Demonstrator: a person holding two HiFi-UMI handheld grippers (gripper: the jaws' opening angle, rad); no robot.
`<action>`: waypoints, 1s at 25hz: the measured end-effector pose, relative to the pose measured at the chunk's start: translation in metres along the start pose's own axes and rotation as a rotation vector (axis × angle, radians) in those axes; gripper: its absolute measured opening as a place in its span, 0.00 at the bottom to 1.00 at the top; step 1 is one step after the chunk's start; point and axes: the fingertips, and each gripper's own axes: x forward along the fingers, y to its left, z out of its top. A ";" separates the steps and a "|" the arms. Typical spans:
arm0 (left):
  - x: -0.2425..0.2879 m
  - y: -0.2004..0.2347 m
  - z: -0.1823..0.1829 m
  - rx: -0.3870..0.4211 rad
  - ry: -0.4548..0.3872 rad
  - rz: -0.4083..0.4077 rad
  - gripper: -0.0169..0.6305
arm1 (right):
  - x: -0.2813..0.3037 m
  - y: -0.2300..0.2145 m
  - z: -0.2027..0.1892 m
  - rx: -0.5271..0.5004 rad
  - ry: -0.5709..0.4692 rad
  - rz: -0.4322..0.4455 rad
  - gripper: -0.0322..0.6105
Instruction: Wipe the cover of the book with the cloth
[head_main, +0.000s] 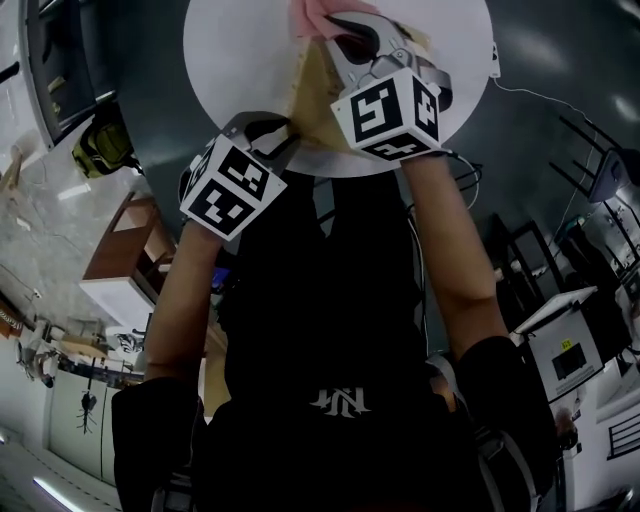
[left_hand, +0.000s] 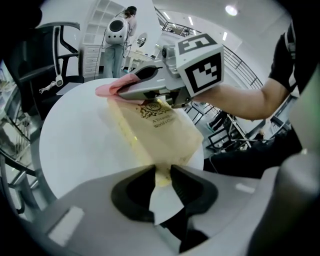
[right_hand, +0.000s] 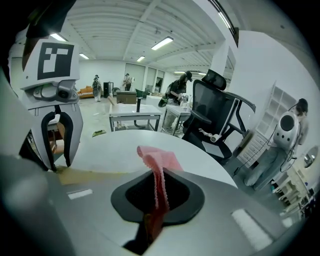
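Note:
A tan book (left_hand: 160, 125) lies on the round white table (left_hand: 75, 140). My left gripper (left_hand: 161, 172) is shut on the book's near corner, which sits pinched between the dark pads. Above the book's far end, my right gripper (left_hand: 122, 90) is shut on a pink cloth (left_hand: 107, 90) that touches the cover. In the right gripper view the cloth (right_hand: 155, 157) rises from between the jaws and folds over in front, and the left gripper (right_hand: 59, 162) stands at the left over the book edge. The head view shows both grippers over the book (head_main: 315, 95), with the cloth (head_main: 315, 15) at the top.
A black office chair (right_hand: 215, 110) stands just beyond the table's far side. People stand further back by white shelves (left_hand: 120, 40) and by grey tables (right_hand: 135, 117). A white cable (head_main: 540, 95) runs off the table's right rim. Wooden furniture (head_main: 125, 235) sits at the floor's left.

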 end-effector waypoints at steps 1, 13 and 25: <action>0.000 0.000 0.001 0.000 0.003 0.005 0.18 | -0.002 -0.001 -0.003 0.002 0.002 -0.004 0.07; 0.003 -0.002 0.007 -0.024 0.027 0.074 0.15 | -0.035 -0.015 -0.037 0.036 0.035 -0.054 0.07; 0.003 -0.008 0.013 -0.008 0.051 0.104 0.15 | -0.074 -0.029 -0.075 0.106 0.064 -0.114 0.07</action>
